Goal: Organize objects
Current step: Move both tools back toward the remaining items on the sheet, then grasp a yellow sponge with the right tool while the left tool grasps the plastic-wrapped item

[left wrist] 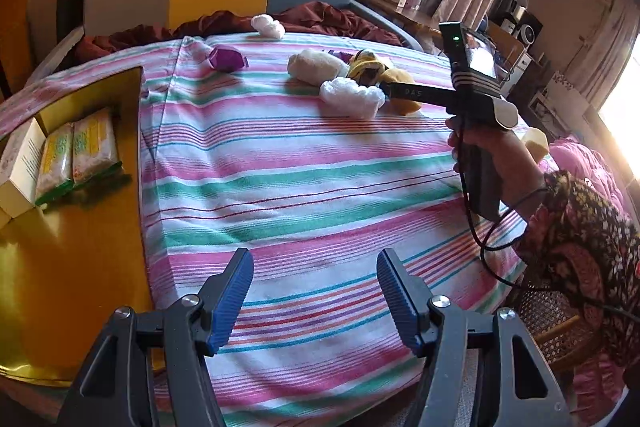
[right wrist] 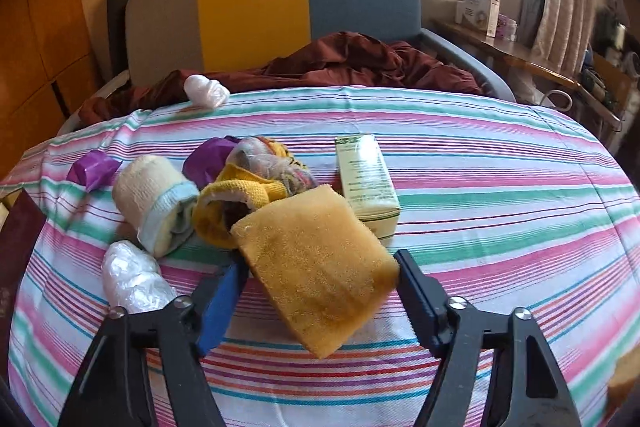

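My right gripper is shut on a yellow sponge, which hangs tilted between its fingers just above the striped bedspread. In the left wrist view the same gripper reaches into the pile on the bed, held by a hand. The pile holds a rolled cream towel, a yellow knitted cloth, purple bags and white plastic bundles. A pale green carton lies just beyond the sponge. My left gripper stands open over bare bedspread with nothing between its fingers.
A gold tray-like box sits at the bed's left edge with two green-yellow packets and a white carton in it. A dark red blanket lies by the headboard. A desk with boxes stands on the right.
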`<state>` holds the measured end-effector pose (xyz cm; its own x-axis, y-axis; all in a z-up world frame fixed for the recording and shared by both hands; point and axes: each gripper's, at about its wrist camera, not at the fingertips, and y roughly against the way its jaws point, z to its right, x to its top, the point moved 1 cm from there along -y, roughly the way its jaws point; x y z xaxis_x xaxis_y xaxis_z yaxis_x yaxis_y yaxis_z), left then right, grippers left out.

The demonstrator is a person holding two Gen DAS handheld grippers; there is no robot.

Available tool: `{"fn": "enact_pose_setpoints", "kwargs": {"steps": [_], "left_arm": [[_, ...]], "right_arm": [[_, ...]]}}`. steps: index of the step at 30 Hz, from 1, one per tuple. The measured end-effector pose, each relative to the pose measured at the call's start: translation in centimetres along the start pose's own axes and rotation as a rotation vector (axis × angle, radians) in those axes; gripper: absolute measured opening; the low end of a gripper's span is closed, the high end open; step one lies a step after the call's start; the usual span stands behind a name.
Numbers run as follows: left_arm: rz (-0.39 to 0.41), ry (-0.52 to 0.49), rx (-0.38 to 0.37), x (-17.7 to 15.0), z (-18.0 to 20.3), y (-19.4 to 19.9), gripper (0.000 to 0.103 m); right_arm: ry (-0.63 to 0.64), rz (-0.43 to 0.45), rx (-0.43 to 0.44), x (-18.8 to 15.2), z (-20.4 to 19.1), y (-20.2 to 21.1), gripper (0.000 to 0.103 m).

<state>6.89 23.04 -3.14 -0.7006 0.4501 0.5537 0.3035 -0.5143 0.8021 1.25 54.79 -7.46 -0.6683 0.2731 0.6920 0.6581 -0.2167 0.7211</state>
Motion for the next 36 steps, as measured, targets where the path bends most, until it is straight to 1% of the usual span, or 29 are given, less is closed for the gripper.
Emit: {"fn": "enact_pose_setpoints", "kwargs": {"steps": [2, 4, 6, 8, 12, 14, 17, 22, 24, 26, 28, 29, 30, 31, 32, 33, 34, 35, 36], "left_arm": [[-0.003, 0.01, -0.004, 0.3, 0.0, -0.3, 0.065], [0.001, 0.021, -0.012, 0.8, 0.0, -0.4, 0.065], [0.009, 0.028, -0.016, 1.6, 0.1, -0.5, 0.065], [0.015, 0.039, -0.027, 2.5, 0.1, -0.8, 0.065], [0.014, 0.061, -0.05, 4.5, 0.2, -2.1, 0.065], [-0.006, 0.067, -0.067, 5.6, 0.5, -3.3, 0.066], [-0.035, 0.116, -0.1, 7.2, 0.7, -5.6, 0.069], [-0.089, 0.249, -0.133, 10.2, 1.0, -9.7, 0.069], [-0.095, 0.316, -0.166, 11.4, 1.3, -11.3, 0.07], [-0.087, 0.35, -0.165, 12.4, 1.5, -12.4, 0.07], [-0.075, 0.384, -0.179, 13.4, 1.9, -13.7, 0.071], [-0.067, 0.392, -0.189, 13.8, 2.1, -14.2, 0.073], [-0.064, 0.393, -0.2, 14.4, 2.3, -15.0, 0.078], [-0.076, 0.389, -0.178, 14.7, 2.5, -15.7, 0.08], [-0.083, 0.384, -0.151, 14.9, 2.5, -16.2, 0.079], [-0.082, 0.373, -0.139, 15.0, 2.5, -16.8, 0.078], [-0.053, 0.348, -0.138, 14.9, 2.6, -16.8, 0.078], [-0.033, 0.322, -0.126, 14.8, 2.7, -16.6, 0.075], [-0.024, 0.275, -0.103, 14.5, 2.9, -16.5, 0.067]], "right_arm": [[-0.007, 0.022, 0.007, -0.2, 0.1, 0.4, 0.068], [-0.021, 0.022, 0.016, -0.5, 0.2, 0.7, 0.067], [-0.04, 0.027, 0.001, -1.0, 0.4, 1.3, 0.067], [-0.065, 0.029, -0.027, -1.6, 0.6, 2.0, 0.066], [-0.073, 0.044, -0.094, -2.7, 0.3, 3.5, 0.065], [-0.077, 0.049, -0.125, -3.3, 0.1, 4.1, 0.063], [-0.128, 0.053, -0.156, -4.4, 0.7, 4.9, 0.06], [-0.194, 0.087, -0.126, -5.2, 1.9, 5.8, 0.057], [-0.211, 0.094, -0.111, -5.4, 2.2, 5.9, 0.057], [-0.225, 0.097, -0.096, -5.5, 2.5, 5.9, 0.057], [-0.238, 0.1, -0.085, -5.6, 2.7, 6.0, 0.057], [-0.245, 0.101, -0.08, -5.6, 2.8, 5.9, 0.057], [-0.25, 0.101, -0.078, -5.6, 2.8, 5.9, 0.057], [-0.252, 0.1, -0.076, -5.6, 2.9, 5.9, 0.057], [-0.252, 0.1, -0.076, -5.7, 2.9, 5.8, 0.057], [-0.25, 0.102, -0.078, -5.6, 2.8, 5.9, 0.057], [-0.247, 0.104, -0.079, -5.6, 2.8, 5.9, 0.057], [-0.244, 0.104, -0.079, -5.6, 2.7, 5.9, 0.057], [-0.245, 0.106, -0.08, -5.6, 2.8, 5.9, 0.057]]}}
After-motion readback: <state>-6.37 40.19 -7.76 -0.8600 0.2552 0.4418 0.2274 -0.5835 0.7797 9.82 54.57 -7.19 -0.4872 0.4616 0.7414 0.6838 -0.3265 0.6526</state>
